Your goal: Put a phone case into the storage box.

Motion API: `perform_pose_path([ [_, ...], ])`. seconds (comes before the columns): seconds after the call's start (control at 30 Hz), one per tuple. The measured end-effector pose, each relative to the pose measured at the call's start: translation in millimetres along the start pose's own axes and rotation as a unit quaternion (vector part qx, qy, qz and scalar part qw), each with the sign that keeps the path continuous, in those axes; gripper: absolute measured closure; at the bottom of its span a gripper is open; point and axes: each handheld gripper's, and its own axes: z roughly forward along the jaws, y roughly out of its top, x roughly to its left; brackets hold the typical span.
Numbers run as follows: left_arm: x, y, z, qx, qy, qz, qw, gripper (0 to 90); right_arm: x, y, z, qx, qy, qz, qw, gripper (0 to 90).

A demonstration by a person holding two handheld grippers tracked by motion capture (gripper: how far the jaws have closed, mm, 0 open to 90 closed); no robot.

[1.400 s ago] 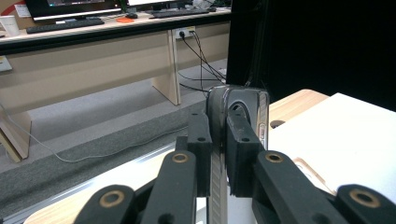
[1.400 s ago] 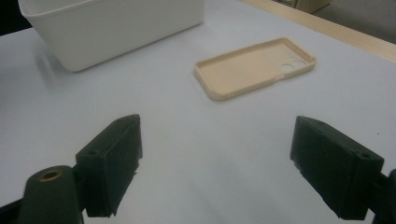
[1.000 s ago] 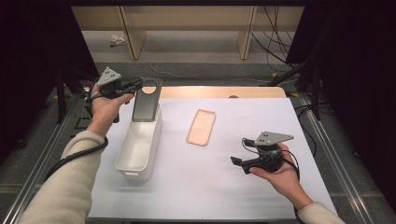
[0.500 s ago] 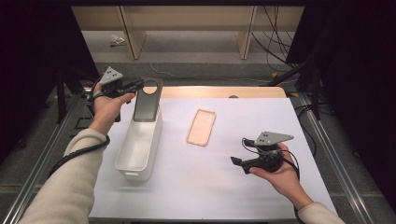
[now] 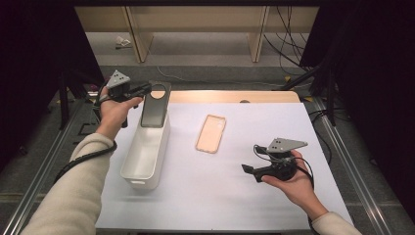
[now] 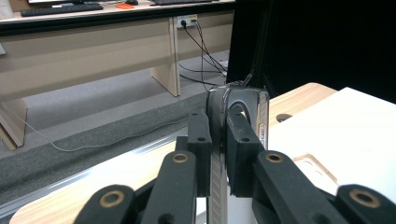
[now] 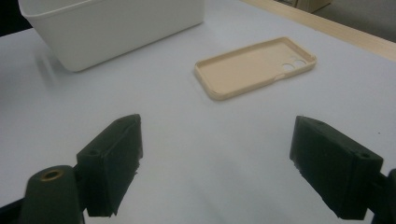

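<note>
In the high view my left gripper (image 5: 147, 89) is shut on the top edge of a dark phone case (image 5: 155, 105) with a round camera hole. The case hangs upright over the far end of a white bin (image 5: 144, 152). The left gripper view shows the left gripper (image 6: 218, 140) with both pads clamped on the dark case (image 6: 243, 100). A beige phone case (image 5: 211, 133) lies flat, hollow side up, mid-table. My right gripper (image 5: 246, 169) hovers open at the front right, pointing left. Beyond its wide-apart jaws, the right gripper (image 7: 215, 163) faces the beige case (image 7: 252, 67) and the bin (image 7: 112, 23).
A white mat (image 5: 254, 205) covers most of the wooden table (image 5: 230, 96). Metal rails (image 5: 342, 147) run along both sides. Cables lie on the grey floor (image 5: 195, 54) beyond the far edge, beneath a wooden bench.
</note>
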Motion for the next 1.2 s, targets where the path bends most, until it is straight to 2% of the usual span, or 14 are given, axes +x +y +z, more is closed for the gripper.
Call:
perform_pose_path([
  [0.83, 7.2, -5.9, 3.9, 0.009, 0.011, -0.009, 0.9999, 81.4, 0.2, -0.1, 0.1, 0.001, 0.000, 0.001, 1.0000, 18.0],
  [1.2, 6.9, -7.0, 7.2, 0.012, 0.008, -0.010, 0.9998, 81.4, 0.1, -0.2, 0.2, 0.001, 0.000, 0.001, 1.0000, 18.0],
])
